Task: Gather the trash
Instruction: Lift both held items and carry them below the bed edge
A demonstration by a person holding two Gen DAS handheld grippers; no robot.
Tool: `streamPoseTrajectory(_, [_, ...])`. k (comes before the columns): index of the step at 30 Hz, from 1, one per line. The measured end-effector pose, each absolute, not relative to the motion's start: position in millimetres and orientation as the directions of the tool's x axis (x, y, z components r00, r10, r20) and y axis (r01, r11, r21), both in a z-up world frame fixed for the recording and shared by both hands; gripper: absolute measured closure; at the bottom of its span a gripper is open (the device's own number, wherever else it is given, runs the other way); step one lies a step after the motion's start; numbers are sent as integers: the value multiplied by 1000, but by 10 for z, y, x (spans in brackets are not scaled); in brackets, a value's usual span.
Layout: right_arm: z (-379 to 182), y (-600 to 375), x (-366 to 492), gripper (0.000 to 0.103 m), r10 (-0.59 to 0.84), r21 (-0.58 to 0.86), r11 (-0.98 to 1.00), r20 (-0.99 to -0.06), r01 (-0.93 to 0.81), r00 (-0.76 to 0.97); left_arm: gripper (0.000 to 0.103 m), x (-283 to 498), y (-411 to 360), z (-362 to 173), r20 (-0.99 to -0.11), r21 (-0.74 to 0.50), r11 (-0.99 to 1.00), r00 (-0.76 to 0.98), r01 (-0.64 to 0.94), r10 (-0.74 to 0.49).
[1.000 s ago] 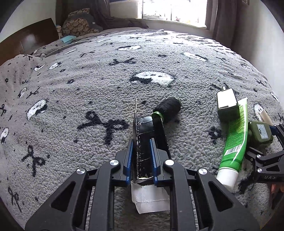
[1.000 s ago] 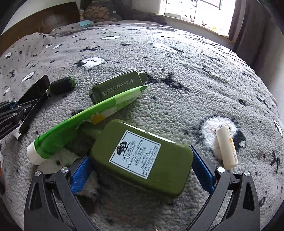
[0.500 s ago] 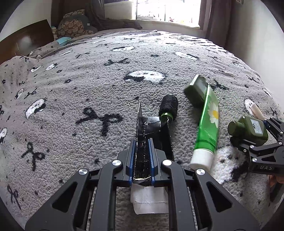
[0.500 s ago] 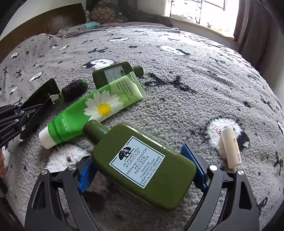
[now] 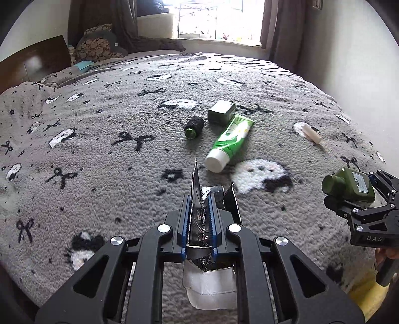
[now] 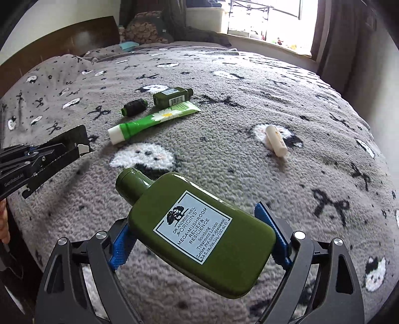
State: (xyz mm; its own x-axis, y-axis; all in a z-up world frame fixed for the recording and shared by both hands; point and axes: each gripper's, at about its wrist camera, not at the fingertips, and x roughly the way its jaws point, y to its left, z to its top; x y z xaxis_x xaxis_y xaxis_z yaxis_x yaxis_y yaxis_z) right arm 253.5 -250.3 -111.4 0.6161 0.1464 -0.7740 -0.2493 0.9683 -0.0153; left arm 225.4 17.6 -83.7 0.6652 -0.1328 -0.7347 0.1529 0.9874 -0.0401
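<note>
My left gripper (image 5: pixel 200 199) is shut on a black foil wrapper (image 5: pixel 199 219) and holds it above the grey blanket; it shows at the left of the right wrist view (image 6: pixel 62 149). My right gripper (image 6: pixel 199 224) is shut on a dark green lotion bottle (image 6: pixel 199 231), lifted off the bed; it also shows in the left wrist view (image 5: pixel 349 187). On the blanket lie a green tube (image 5: pixel 229 142), a small dark green bottle (image 5: pixel 221 112), a black thread spool (image 5: pixel 194 126) and a white lip balm stick (image 5: pixel 311 133).
The bed is covered by a grey fleece blanket (image 5: pixel 99 162) with bows and ghosts. A wooden headboard (image 5: pixel 32 64) and pillows are at the far left. A window (image 5: pixel 219 20) and dark curtains stand beyond the bed. A wall is at the right.
Both grippers have lifted and pulled back from the items with their loads. The green bottle is now off the blanket, and the tube, spool and small bottle look farther away.
</note>
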Motion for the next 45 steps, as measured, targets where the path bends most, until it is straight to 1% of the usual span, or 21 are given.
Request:
streamPoseTrajectory(13, [-991,-2724,1344,15,128,18,986,-727,-167,675,91,1103,-42,-805,-708,-62,965,670,256,-224])
streamPoseTrajectory(25, [-1072,-2637,392,15,226,98,970,-706,-223,672,91,152,-107,-909,-697,-62,948,667,311,-264])
streamPoseTrajectory(29, [-1245,-2547,225,14,249,108,961,-736,-254,630,91,-79,-156,-1086,-723,-54,941,637,333,-267])
streamPoseTrajectory(34, [-1612,-2494,160,14,253,130,958,-801,-254,543,91,-253,-191,-1393,-773,-63,932,574,357,-272])
streamPoseTrajectory(39, [-1996,-2488,130,15,266,174,956,-852,-235,450,91,-308,-156,-1747,-821,-96,930,500,354,-275])
streamPoseTrajectory(45, [-2364,-2436,157,15,280,219,955,-891,-201,357,91,-284,-124,-2224,-880,-147,929,384,340,-280])
